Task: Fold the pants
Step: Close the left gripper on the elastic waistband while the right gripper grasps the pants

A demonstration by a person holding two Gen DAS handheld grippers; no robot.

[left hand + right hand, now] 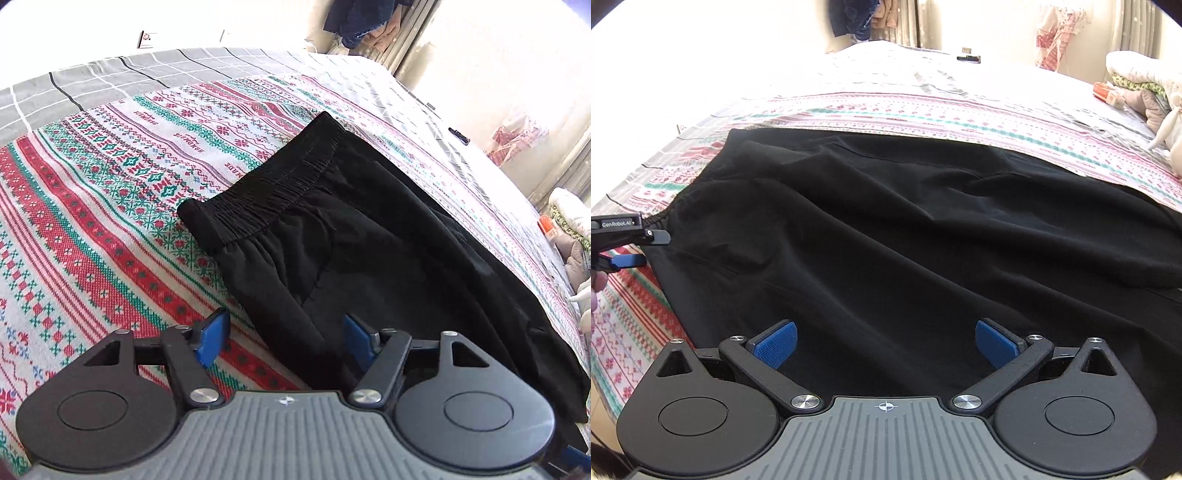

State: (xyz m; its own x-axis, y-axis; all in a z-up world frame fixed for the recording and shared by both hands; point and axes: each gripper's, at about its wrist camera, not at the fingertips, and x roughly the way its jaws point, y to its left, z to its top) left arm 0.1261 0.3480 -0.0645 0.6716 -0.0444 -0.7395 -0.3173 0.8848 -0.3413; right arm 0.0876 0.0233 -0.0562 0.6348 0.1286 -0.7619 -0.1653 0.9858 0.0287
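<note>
The left gripper point(282, 341) points steeply downward, its blue pads point(210, 341) apart. The right gripper point(886, 347) likewise tilts down, jaws spread wide and empty.

Black pants point(369, 236) lie on the patterned bedspread point(92, 221), elastic waistband point(266, 181) at the far left. The left tool point(282, 339) hovers over their near edge, jaws apart, nothing gripped.

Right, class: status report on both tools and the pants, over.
Left tool open, empty, near waistband. Right tool open over black pants. Pants flat on bed. Nothing in the way.
</note>
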